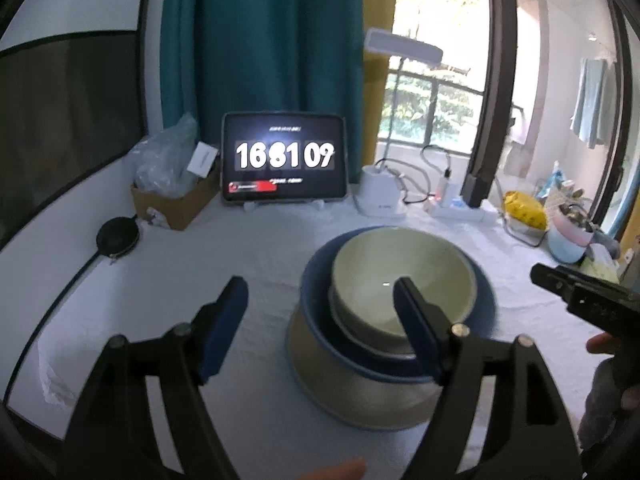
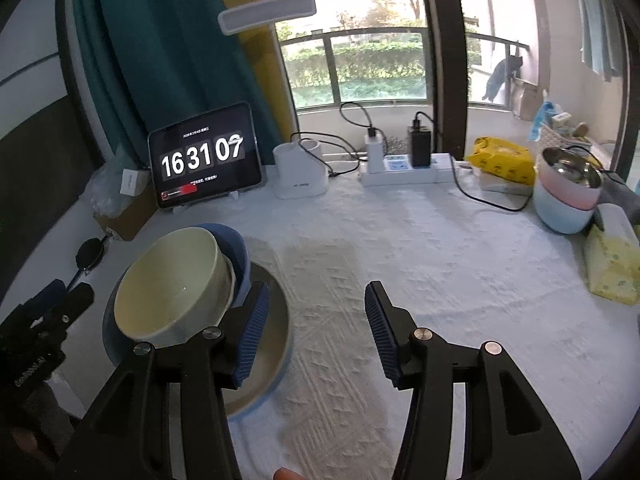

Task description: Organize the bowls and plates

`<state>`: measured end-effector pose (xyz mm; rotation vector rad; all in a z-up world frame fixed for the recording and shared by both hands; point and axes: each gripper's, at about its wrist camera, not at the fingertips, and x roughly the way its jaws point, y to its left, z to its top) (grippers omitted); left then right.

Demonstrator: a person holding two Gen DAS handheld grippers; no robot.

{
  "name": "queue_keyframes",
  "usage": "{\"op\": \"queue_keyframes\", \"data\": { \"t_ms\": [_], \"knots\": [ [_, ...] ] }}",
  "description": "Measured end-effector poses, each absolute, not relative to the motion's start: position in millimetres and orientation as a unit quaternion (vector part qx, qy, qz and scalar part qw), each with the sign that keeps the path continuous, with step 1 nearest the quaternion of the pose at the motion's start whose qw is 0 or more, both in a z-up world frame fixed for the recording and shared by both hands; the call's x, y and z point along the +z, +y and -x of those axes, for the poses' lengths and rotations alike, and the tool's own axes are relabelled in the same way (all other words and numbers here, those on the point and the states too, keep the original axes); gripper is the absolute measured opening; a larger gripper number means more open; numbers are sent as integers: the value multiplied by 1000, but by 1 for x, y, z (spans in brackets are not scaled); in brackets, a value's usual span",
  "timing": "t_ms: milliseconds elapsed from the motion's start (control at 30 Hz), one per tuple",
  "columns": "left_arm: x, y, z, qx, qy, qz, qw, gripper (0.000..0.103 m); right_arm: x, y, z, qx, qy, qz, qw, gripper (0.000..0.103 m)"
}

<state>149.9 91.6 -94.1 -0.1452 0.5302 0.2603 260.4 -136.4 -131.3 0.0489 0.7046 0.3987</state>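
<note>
Stacked on white-clothed table (image 2: 440, 264): cream bowl (image 1: 400, 280) nested in blue bowl (image 1: 316, 308), both atop a beige plate (image 1: 320, 384), just in front of the tablet clock (image 1: 284, 158). Left gripper (image 1: 320, 304) spread wide, nothing held, right-hand finger overlapping the cream bowl in view. Right gripper (image 2: 316, 320) parted over bare cloth, empty, beside the stack. Behind: lamp base (image 2: 300, 176), power strip (image 2: 400, 172).

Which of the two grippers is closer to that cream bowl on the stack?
Roughly level. Left gripper is open, one finger overlapping the cream bowl; right gripper is open beside it, nothing held.
</note>
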Motion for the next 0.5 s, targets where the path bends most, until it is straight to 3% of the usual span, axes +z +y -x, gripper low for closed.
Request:
{"op": "queue_keyframes", "data": {
  "t_ms": [167,333,500],
  "knots": [
    [-86,67,-131,100,237,54,965,78,-126,-148,-246,180,333,-25,925,53],
    [-77,51,-114,68,212,53,973,92,-117,-158,-226,168,316,-22,933,53],
    [-68,42,-99,57,190,50,979,94,-105,-168,-206,155,298,-15,942,54]
  ]
}}
